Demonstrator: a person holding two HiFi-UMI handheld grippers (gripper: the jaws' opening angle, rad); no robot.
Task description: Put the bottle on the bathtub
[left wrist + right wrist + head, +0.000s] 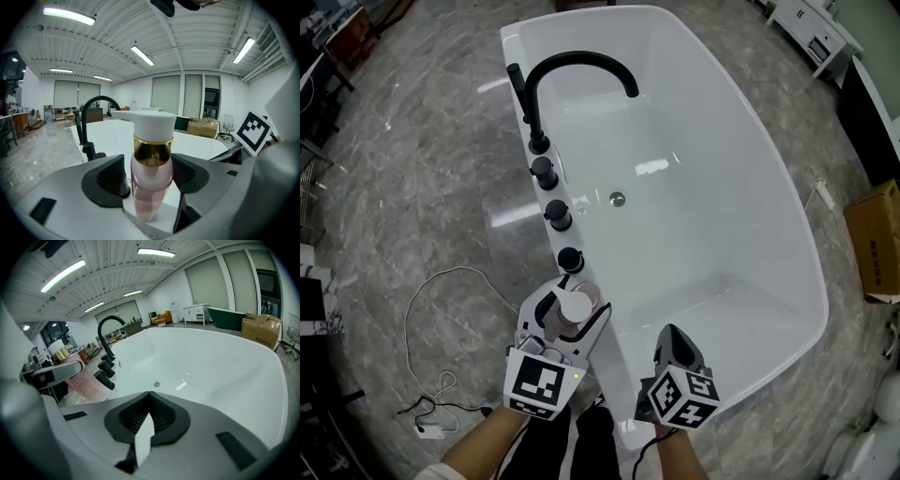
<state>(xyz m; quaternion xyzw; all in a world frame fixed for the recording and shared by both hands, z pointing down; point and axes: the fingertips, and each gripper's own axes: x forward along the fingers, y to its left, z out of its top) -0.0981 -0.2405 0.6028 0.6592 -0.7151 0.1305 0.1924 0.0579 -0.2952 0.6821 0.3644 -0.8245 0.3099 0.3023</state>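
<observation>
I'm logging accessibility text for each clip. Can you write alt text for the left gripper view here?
A pink bottle with a gold collar and white cap stands upright between the open jaws of the left gripper, with the black pads close on either side. Behind it are a white tub and a black arched faucet.
</observation>
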